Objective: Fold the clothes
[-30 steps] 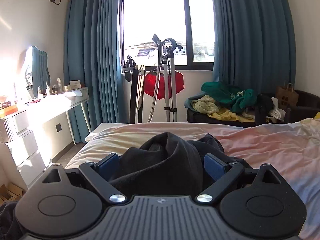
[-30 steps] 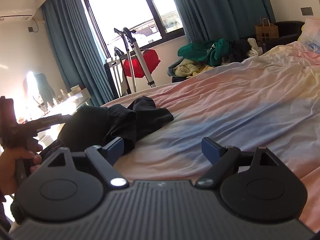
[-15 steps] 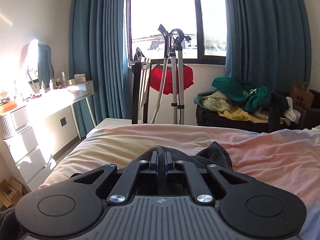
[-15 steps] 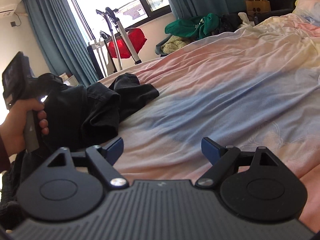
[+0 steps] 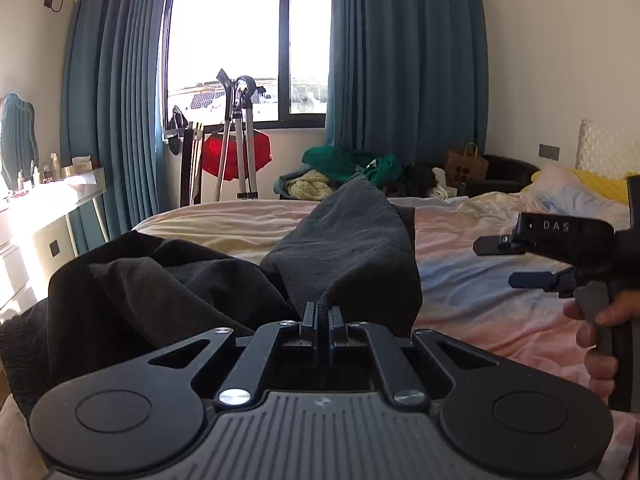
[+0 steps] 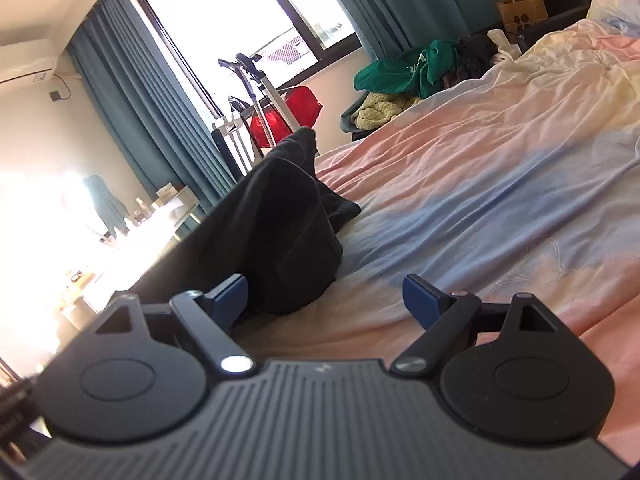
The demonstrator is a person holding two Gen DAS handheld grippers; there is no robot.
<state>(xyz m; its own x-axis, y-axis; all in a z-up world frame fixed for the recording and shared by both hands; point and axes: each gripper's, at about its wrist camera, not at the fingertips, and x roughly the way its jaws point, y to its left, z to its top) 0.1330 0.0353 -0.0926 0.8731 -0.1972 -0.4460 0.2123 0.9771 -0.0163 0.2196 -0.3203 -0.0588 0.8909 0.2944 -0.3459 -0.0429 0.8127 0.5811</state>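
The left gripper [image 5: 321, 314] has its jaws together, clamped on a fold of the black garment [image 5: 344, 248]; from the clamp the cloth rises in a peaked ridge toward the far side, and the rest of it lies bunched at the near left of the bed [image 5: 460, 292], draping over the left edge; the right gripper [image 6: 325, 295] has its jaws wide apart with nothing between them; its left blue pad [image 6: 230, 294] sits just beside the near edge of the black garment, but contact cannot be confirmed; in the left wrist view the right gripper appears at the right side, held by the right hand [image 5: 600, 332], above the pink and blue bedsheet [image 6: 480, 208] and apart from the garment; the bedsheet is wrinkled and spreads to the right and far side; a pillow [image 5: 572, 192] lies at the far right of the bed; beyond the far edge of the bed stands a pile of clothes [image 5: 348, 168] topped with green fabric, a brown paper bag [image 5: 466, 164] to its right, and a garment steamer [image 5: 240, 136] with a red item [image 5: 236, 154] to its left; teal curtains [image 5: 404, 60] flank the window [image 5: 244, 40]; a counter [image 5: 52, 196] with bottles stands at the far left.
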